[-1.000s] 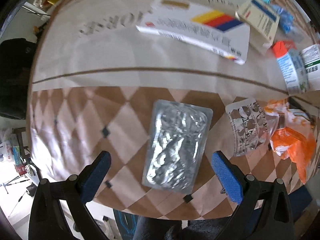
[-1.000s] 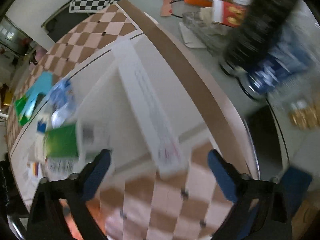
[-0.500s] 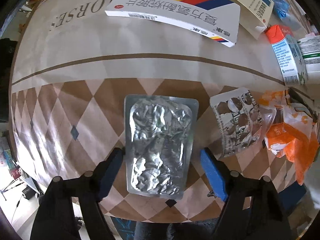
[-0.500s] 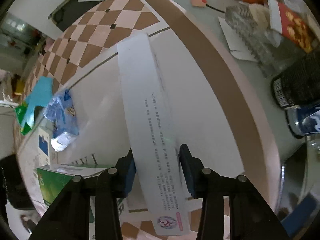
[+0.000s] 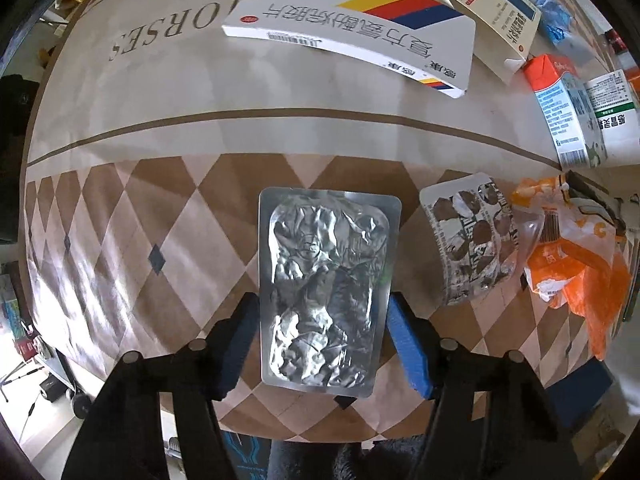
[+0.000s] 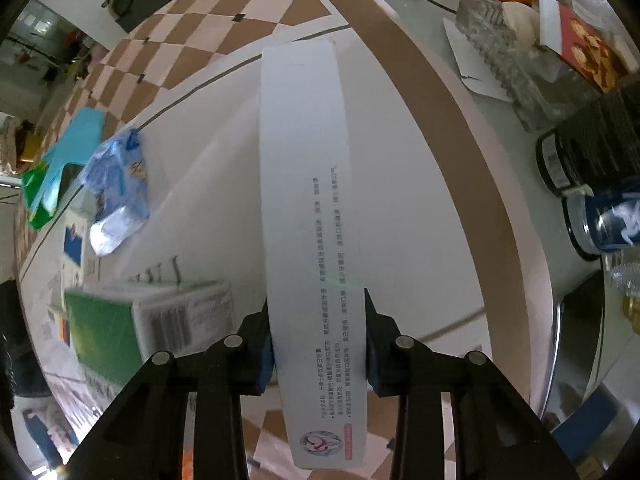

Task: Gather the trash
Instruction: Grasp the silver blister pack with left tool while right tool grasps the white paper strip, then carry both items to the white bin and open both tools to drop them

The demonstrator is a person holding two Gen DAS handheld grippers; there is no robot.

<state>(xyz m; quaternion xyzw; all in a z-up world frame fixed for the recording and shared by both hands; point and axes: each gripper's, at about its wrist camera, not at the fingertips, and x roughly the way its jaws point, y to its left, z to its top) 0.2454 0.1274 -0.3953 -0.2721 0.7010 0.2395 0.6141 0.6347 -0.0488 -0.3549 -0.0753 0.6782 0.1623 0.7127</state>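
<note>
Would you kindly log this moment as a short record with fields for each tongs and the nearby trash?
left tongs: closed on the silver blister pack, which lies on the checkered tablecloth
right tongs: closed on the long white box
beside the pack: used pill sheet, orange wrapper
farther back: white medicine box with coloured stripes
near the long box: blue wrapper, green box
</note>
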